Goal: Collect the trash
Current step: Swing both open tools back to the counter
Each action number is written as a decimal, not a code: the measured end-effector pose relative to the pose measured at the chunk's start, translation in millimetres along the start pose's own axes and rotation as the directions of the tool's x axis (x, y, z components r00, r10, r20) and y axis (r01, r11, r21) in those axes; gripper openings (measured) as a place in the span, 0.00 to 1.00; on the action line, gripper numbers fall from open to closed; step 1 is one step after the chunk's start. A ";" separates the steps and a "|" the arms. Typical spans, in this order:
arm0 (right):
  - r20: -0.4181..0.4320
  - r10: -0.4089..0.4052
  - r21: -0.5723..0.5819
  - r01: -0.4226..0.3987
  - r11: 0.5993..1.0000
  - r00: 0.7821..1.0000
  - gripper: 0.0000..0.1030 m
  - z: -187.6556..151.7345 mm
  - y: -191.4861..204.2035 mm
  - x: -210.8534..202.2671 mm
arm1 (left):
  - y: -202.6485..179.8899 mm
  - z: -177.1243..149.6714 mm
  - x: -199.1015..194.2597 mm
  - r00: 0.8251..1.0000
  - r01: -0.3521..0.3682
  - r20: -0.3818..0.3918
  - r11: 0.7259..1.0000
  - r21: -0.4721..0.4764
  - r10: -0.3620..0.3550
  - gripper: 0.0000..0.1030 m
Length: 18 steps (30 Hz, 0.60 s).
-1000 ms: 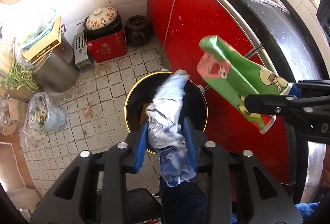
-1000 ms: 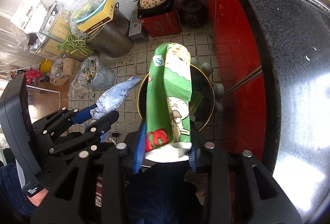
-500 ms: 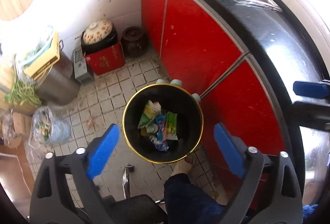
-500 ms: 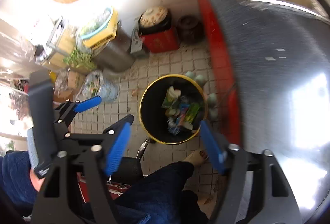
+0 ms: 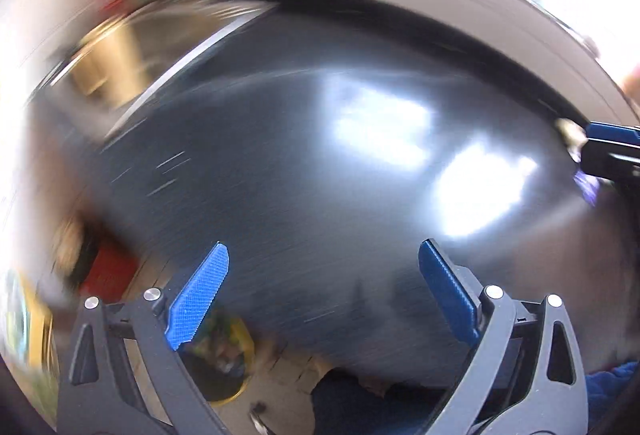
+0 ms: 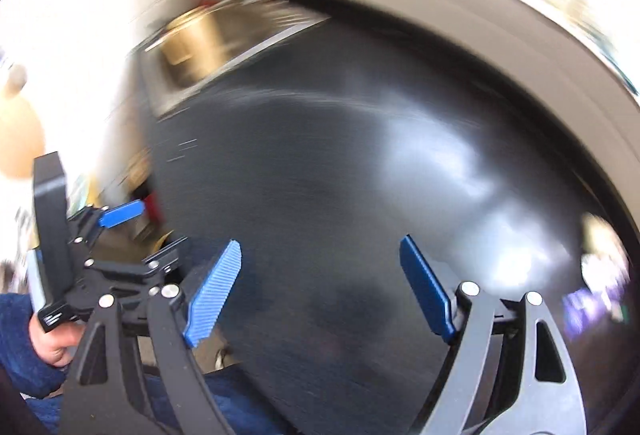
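Over dark counter (image 5: pixel 280 175), both tongs (image 5: pixel 323 263) (image 6: pixel 320 255) wide apart, empty.

The trash bin (image 5: pixel 224 367) shows only in part in the left wrist view: a round black bin with a yellow rim, standing upright on the tiled floor below the near edge of the dark desk (image 5: pixel 320 175). Colourful trash lies inside it, too blurred to tell apart.

Ahead of both grippers the dark counter (image 5: pixel 320 163) looks glossy and smooth, throwing back white glare. The pads (image 6: pixel 214 295) are ribbed matt blue plastic on matt black frames with metal rivets.
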State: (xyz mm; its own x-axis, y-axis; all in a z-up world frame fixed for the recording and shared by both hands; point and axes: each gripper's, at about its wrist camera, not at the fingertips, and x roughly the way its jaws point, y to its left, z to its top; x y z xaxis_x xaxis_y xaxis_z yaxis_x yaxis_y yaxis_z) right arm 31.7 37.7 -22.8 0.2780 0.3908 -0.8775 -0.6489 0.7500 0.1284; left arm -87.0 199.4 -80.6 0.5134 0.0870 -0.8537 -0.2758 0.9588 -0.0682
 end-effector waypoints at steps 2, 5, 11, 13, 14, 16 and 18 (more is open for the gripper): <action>0.023 -0.049 0.109 0.046 0.993 0.999 0.77 -16.3 -41.0 -20.6 | -49.7 13.8 4.3 0.998 0.067 0.004 0.991 0.113 -0.068 0.90; 0.045 -0.124 0.247 0.109 0.963 0.991 0.77 -48.5 -93.1 -48.4 | -117.2 24.6 8.3 0.990 0.137 -0.008 0.956 0.259 -0.140 0.90; 0.048 -0.217 0.457 0.171 0.873 0.975 0.77 -109.3 -168.5 -91.8 | -216.2 22.3 9.5 0.965 0.254 -0.058 0.863 0.438 -0.255 0.90; 0.040 -0.235 0.501 0.184 0.846 0.971 0.77 -124.4 -184.3 -98.9 | -230.7 18.8 11.0 0.961 0.270 -0.076 0.837 0.476 -0.267 0.90; 0.036 -0.240 0.521 0.187 0.833 0.970 0.77 -130.9 -192.9 -101.1 | -233.6 17.5 12.2 0.960 0.273 -0.080 0.826 0.493 -0.269 0.90; 0.030 -0.241 0.543 0.187 0.819 0.970 0.77 -137.6 -206.5 -103.4 | -242.4 16.4 14.6 0.959 0.275 -0.091 0.814 0.511 -0.267 0.90; 0.025 -0.245 0.558 0.190 0.808 0.969 0.77 -141.2 -216.7 -104.7 | -248.7 18.7 20.4 0.958 0.283 -0.101 0.813 0.508 -0.270 0.90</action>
State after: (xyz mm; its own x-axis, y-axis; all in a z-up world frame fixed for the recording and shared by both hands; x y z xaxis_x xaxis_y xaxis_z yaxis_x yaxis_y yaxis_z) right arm 43.2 -241.0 -24.0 0.4462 0.2078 -0.8705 -0.0763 0.9780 0.1944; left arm 7.4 -32.2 -71.4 0.4845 -0.2029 -0.8510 0.3340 0.9419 -0.0344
